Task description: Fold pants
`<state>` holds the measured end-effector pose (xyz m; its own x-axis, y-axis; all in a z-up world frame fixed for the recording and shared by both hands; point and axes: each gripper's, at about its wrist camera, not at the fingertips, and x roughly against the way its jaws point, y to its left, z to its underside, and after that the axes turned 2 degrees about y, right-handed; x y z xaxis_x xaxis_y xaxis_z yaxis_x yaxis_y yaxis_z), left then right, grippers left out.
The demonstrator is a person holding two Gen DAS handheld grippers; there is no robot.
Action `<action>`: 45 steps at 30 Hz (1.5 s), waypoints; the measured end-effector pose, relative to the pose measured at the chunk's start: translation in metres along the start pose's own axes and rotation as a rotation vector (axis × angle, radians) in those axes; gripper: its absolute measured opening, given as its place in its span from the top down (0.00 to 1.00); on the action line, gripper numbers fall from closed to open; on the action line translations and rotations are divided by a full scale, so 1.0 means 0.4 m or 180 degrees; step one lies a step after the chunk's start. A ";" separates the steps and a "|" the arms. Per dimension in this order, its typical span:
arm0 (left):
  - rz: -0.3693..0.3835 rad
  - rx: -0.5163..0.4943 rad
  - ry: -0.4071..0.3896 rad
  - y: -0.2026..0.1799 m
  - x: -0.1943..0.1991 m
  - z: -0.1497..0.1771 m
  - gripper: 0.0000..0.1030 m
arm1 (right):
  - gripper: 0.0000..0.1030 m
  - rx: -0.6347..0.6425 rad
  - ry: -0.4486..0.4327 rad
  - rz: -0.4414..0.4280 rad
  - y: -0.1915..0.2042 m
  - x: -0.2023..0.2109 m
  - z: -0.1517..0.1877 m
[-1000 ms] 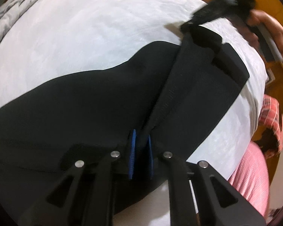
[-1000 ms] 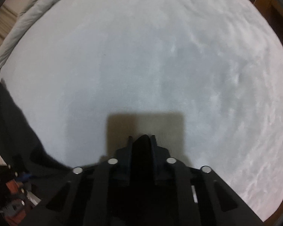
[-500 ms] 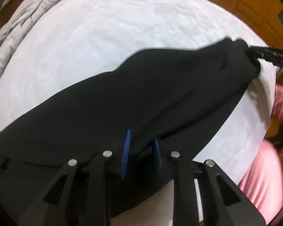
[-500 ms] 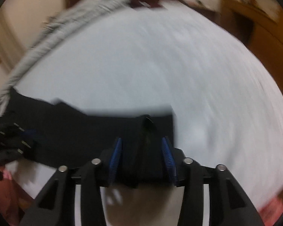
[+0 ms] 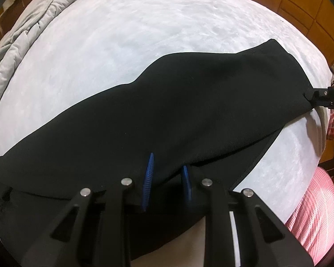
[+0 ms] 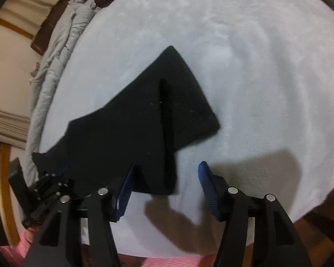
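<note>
The right hand-held gripper (image 6: 164,184) is opening, its pads now clear of the black pants (image 6: 131,131), which a second ago it carried pinched. The left hand-held gripper (image 5: 167,178) has loosened to a narrow gap, with cloth between its pads. The pants lie folded over on the white bed (image 5: 167,33), so this fold looks laid. No writing is readable.

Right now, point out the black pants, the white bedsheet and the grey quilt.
black pants (image 5: 189,102): left wrist view, middle of the cloth.
white bedsheet (image 6: 267,66): right wrist view, bare patch.
grey quilt (image 5: 29,35): left wrist view, bunched folds.
</note>
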<state>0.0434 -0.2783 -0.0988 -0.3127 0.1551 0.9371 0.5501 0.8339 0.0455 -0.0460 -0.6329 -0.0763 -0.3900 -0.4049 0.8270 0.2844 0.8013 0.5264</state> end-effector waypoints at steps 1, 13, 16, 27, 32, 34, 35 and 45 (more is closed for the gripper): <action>-0.0001 0.0006 0.0002 0.000 -0.001 0.000 0.78 | 0.58 0.0051 0.0007 -0.0037 0.008 -0.005 -0.003; 0.0121 0.0113 -0.0151 -0.034 0.043 0.002 0.82 | 0.91 0.1010 -0.0680 0.0405 0.163 0.116 -0.083; 0.0112 0.0129 -0.0065 -0.048 0.012 0.005 0.82 | 0.91 0.0893 -0.0531 0.0532 0.151 0.075 -0.100; 0.0026 0.0010 -0.0113 -0.068 -0.002 0.016 0.84 | 0.77 0.1042 -0.0580 0.1059 0.206 0.078 -0.062; 0.0048 0.0072 -0.0103 -0.064 -0.002 0.012 0.84 | 0.77 0.1110 0.0036 0.0179 0.329 -0.026 -0.010; 0.0102 0.0109 -0.0092 -0.053 0.002 0.010 0.82 | 0.76 0.1012 0.0274 0.0191 0.329 -0.100 0.002; 0.0132 0.0133 -0.0080 -0.046 0.005 0.011 0.82 | 0.76 0.0905 0.0434 0.0230 0.318 -0.144 0.010; 0.0459 0.1414 0.0224 0.229 0.092 0.089 0.24 | 0.78 0.0727 0.0499 0.0343 0.296 -0.200 0.031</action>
<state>0.0546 -0.1773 -0.0725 -0.1959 0.2626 0.9448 0.1948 0.9547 -0.2250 0.0079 -0.5002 -0.0826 -0.2230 -0.3611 0.9055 0.1053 0.9145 0.3907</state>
